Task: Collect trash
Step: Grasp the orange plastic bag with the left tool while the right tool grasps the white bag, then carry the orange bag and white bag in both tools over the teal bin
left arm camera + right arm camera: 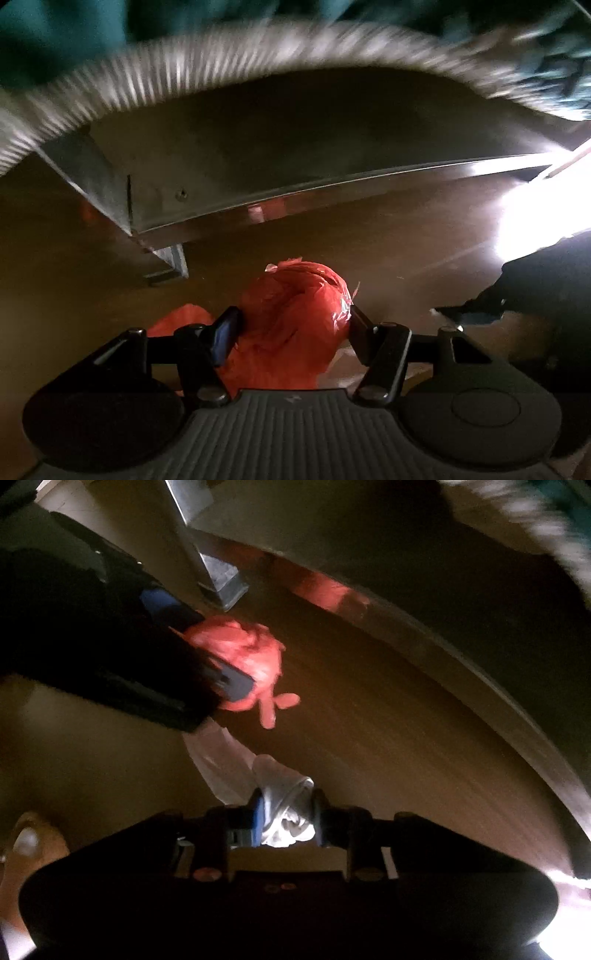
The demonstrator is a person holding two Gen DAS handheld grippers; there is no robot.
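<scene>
My left gripper (pixel 291 325) is shut on a crumpled red plastic bag (pixel 295 317), held above a brown wooden floor. The same bag (pixel 243 657) shows in the right wrist view, pinched in the left gripper (pixel 207 653) at the upper left. My right gripper (pixel 286 812) is shut on a bunched white plastic bag (pixel 280 794), whose loose end trails up to the left. The right gripper also shows as a dark shape at the right edge of the left wrist view (pixel 517 291).
A metal bed frame rail (pixel 332 184) with a leg (pixel 170 262) runs across above the floor, under a white fringe (pixel 184 74) and teal cloth. The rail (pixel 461 664) and leg (pixel 221 583) also show in the right wrist view. Bright glare lies at the right.
</scene>
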